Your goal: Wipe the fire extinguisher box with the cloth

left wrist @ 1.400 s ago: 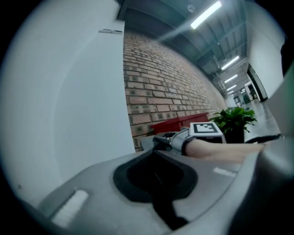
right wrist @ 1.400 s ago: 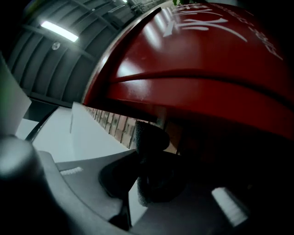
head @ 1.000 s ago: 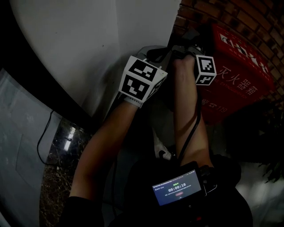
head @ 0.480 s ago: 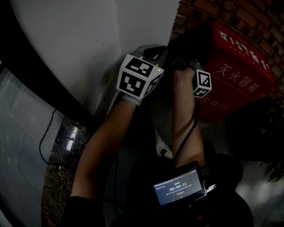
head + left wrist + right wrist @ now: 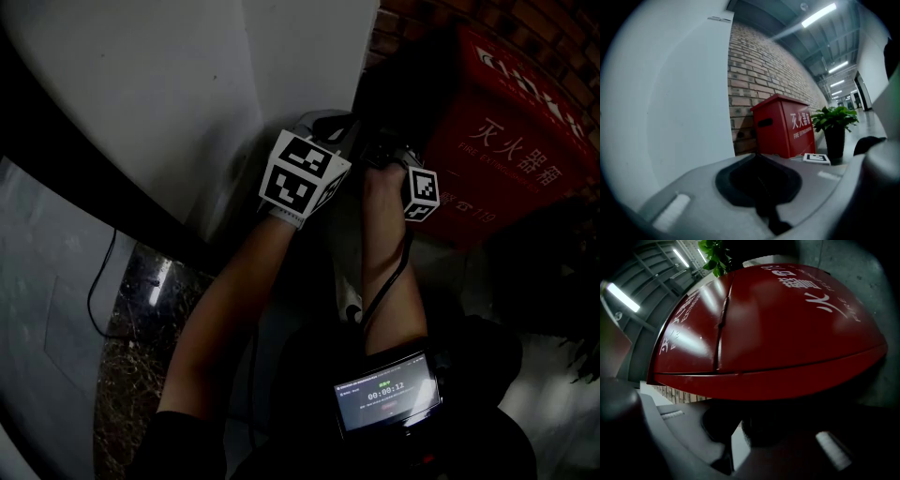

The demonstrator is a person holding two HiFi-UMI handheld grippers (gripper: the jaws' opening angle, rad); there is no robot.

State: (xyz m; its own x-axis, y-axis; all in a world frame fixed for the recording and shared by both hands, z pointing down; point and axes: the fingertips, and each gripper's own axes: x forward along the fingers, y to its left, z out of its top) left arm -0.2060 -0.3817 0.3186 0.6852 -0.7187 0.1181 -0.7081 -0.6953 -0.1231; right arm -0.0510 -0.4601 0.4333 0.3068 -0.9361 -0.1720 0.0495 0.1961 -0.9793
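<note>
Left gripper view: the left tool point(image 5: 759, 187) has its dark pads shut together on nothing and hangs clear of the job. It looks past a white wall point(image 5: 670, 117) at the red box point(image 5: 780, 129), which stands against the brick wall point(image 5: 759, 65) with a plant point(image 5: 834, 124) just beside it. Right gripper view: the right tool point(image 5: 740, 430) is closed on a dark wad, most likely the cloth point(image 5: 771, 425), at the near edge of the box lid. The red top fills the frame, with a seam running across it. I judge the wiping barely begun, with nearly the whole lid and the sides left. Head view: the cloth sits at the box's left corner. The lid lies open to the right, hemmed by brick behind and leaves beyond.
</note>
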